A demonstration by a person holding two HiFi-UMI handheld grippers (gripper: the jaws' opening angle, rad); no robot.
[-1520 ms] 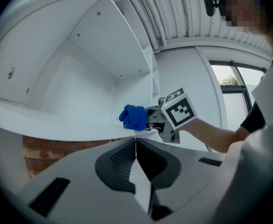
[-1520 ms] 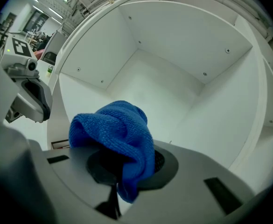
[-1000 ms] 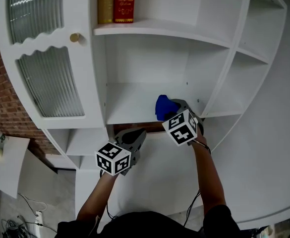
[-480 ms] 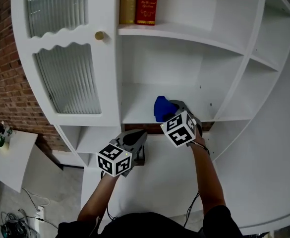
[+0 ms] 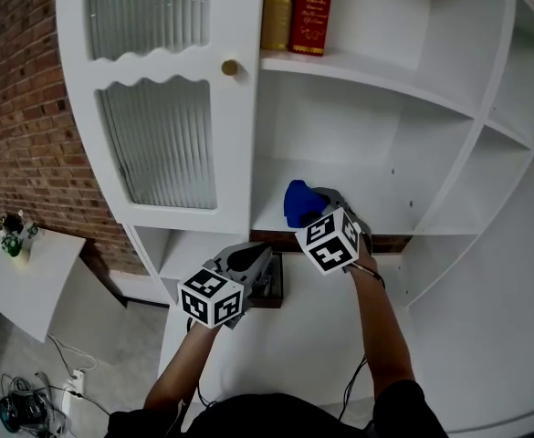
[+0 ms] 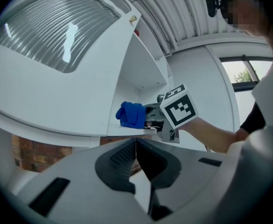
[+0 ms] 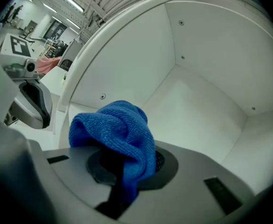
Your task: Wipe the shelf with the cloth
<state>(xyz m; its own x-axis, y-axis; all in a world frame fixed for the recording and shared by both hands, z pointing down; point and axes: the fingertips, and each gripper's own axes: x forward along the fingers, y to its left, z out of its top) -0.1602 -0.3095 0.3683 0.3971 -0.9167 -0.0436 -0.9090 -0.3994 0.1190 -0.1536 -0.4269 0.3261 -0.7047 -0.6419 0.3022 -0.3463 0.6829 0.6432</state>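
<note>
A bunched blue cloth [image 5: 298,203] is clamped in my right gripper [image 5: 314,210], which reaches just over the front edge of the white middle shelf [image 5: 376,210]. In the right gripper view the cloth [image 7: 120,136] bulges up from between the shut jaws, with the shelf floor [image 7: 197,111] beyond it. My left gripper [image 5: 265,265] hangs lower and to the left, below the shelf's front edge, jaws closed with nothing between them. From the left gripper view the cloth [image 6: 131,114] and the right gripper [image 6: 151,118] show at the shelf edge.
A cabinet door [image 5: 162,108] with ribbed glass and a brass knob [image 5: 230,67] stands left of the shelf. Two books [image 5: 301,12] stand on the shelf above. A brick wall [image 5: 25,135] and a small white table [image 5: 20,267] lie left.
The head view has shifted, so the cabinet sits further right in the picture. Both grippers hold nearly the same places, the cloth still at the shelf's front edge.
</note>
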